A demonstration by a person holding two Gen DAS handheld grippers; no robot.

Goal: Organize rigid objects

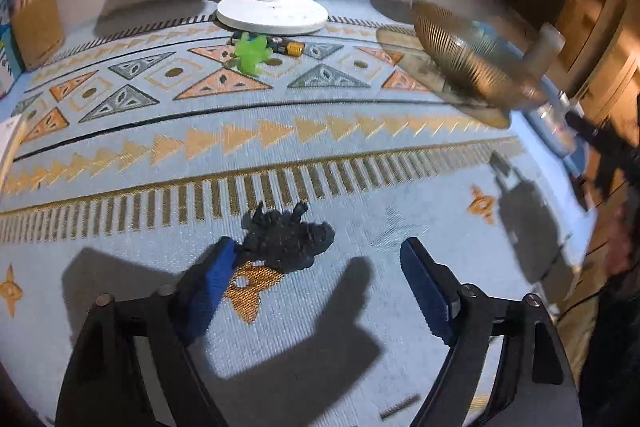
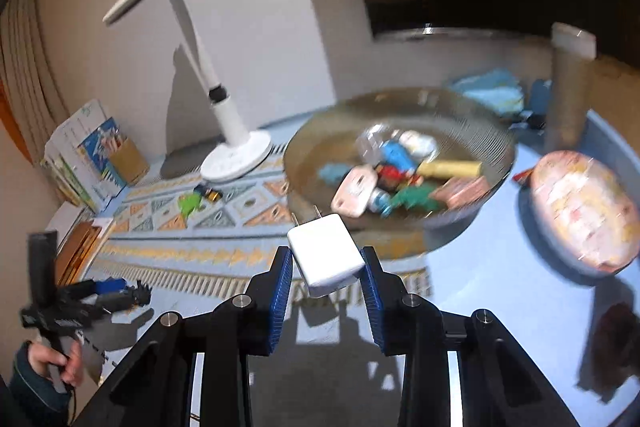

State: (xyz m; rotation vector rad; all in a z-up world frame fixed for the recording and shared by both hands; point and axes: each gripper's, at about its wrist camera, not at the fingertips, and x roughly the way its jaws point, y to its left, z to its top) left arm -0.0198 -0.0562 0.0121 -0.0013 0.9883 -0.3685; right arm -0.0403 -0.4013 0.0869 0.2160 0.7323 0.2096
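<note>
Right hand-held gripper (image 2: 324, 267): closed on one white plug adapter (image 2: 324, 255), its two prongs pointing away, toward the one ribbed bowl (image 2: 472, 131) of mixed small items beyond. Left hand-held gripper (image 1: 316, 267): open, pads apart; one black toy figure (image 1: 286, 237) lies on the worktop (image 1: 360, 155) touching its left pad, long axis running left to right. Farther off, one green toy (image 1: 250, 53), one lamp (image 1: 272, 11).

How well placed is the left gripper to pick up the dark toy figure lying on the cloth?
Probably well placed: the left gripper stands open, low over the cloth, with the dark toy figure lying against its left finger. Nothing blocks it, though the figure sits off-centre.
</note>
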